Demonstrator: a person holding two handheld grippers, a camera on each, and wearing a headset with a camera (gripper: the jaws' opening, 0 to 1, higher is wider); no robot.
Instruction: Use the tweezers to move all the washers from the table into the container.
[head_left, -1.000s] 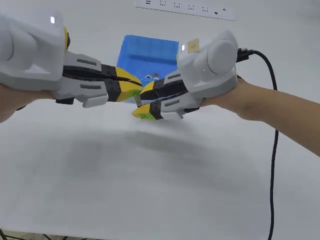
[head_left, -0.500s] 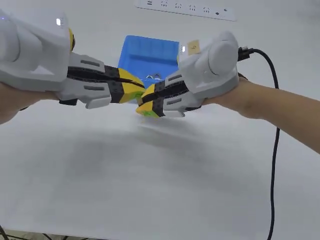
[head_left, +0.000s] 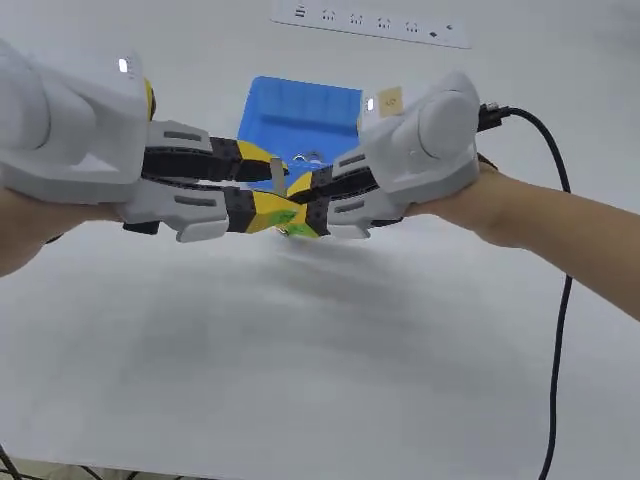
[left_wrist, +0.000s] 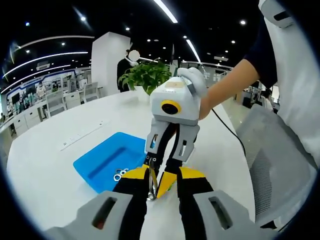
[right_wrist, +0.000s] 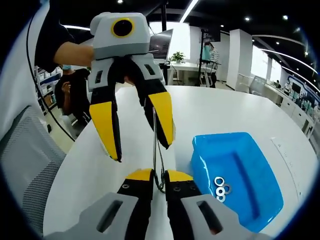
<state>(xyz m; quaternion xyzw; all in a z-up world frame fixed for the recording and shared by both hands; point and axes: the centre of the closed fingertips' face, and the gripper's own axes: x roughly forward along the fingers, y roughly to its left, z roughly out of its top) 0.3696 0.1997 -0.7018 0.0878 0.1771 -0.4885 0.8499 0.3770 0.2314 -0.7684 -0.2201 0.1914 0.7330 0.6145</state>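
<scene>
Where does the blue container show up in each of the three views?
Head view: the blue container sits at upper centre of the picture.
Left gripper view: the container lies at lower left.
Right gripper view: the container lies at lower right.
Shared landmark: the small cluster of washers lying inside it, also seen in the left gripper view and the right gripper view.

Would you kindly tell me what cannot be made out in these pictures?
- Tips of the tweezers: head view, buried between the jaws; whether they carry a washer is unclear.
- Count of the washers: right gripper view, too small and overlapping.
- Table beneath the tools: head view, covered by the left gripper and right gripper, so stray washers cannot be ruled out.
</scene>
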